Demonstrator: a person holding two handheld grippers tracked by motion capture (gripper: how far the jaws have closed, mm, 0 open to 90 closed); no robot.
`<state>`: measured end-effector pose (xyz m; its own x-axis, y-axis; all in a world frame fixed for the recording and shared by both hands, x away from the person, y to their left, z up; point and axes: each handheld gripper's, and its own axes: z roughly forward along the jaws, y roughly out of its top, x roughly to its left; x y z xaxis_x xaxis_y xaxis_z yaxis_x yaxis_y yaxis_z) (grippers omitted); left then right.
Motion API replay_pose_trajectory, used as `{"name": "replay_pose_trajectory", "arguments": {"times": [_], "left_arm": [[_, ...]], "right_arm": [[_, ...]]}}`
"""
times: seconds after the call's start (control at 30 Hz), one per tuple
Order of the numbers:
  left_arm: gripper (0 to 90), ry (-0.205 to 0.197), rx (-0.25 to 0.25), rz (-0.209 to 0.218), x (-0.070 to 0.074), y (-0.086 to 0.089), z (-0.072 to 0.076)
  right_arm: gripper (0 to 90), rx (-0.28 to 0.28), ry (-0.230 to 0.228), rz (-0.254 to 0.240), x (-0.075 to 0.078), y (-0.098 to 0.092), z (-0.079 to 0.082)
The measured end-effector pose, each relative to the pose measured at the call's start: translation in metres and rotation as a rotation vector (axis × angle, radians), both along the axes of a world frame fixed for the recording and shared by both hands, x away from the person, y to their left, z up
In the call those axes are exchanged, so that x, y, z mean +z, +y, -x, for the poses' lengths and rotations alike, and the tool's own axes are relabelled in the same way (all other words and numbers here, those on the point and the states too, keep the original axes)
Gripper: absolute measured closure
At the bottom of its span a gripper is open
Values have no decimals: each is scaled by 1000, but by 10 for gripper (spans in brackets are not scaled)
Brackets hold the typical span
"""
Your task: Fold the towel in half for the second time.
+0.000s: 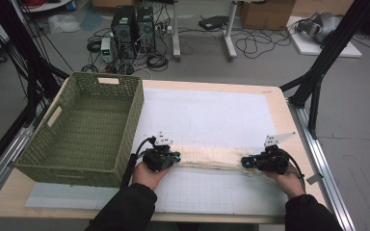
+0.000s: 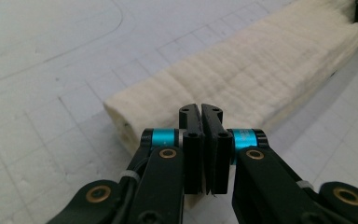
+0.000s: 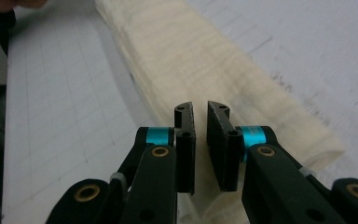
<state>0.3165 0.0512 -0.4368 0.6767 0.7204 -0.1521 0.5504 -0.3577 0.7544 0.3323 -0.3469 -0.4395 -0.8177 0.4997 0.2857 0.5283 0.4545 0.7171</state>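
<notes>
- Folded cream cloth (image 1: 212, 158) lies as a long strip on the white mat (image 1: 212, 115), near the desk (image 1: 279, 103) front.
- Left gripper (image 2: 201, 112) at its left end: fingers pressed together.
- Right gripper (image 3: 199, 112) at its right end: fingers nearly together (thin gap, nothing pinched).
- Green basket (image 1: 82, 130) sits left, apart.
</notes>
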Motion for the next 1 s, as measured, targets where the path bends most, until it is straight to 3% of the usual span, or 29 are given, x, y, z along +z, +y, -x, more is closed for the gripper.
{"name": "replay_pose_trajectory", "arguments": {"times": [0.13, 0.27, 0.37, 0.47, 0.57, 0.6, 0.73, 0.87, 1.0], "left_arm": [[868, -19, -3, -21, -5, 3, 6], [855, -36, -14, -43, -4, 2, 7], [777, -67, -15, -13, 0, 3, 8], [690, -95, 8, 17, 6, 3, 6], [675, -106, 31, 31, 6, 3, 2], [674, -96, 32, 13, 4, 2, 1], [659, -65, 28, -35, -2, 1, -1], [652, -82, 25, -64, -4, -1, 0], [640, -85, 23, -58, -5, -1, 1]], "right_arm": [[797, 1, -22, 50, -3, -3, 5], [777, -20, -55, 59, -4, -6, 10], [709, -18, -73, 48, -2, -6, 12], [647, -40, -131, 3, 7, -7, 12], [610, -73, -171, -7, 12, -6, 7], [600, -81, -173, -8, 11, -5, 5], [574, -66, -143, 61, 3, -2, 1], [556, -61, -137, 105, -1, -1, 3], [540, -68, -154, 105, -3, -2, 7]]}}
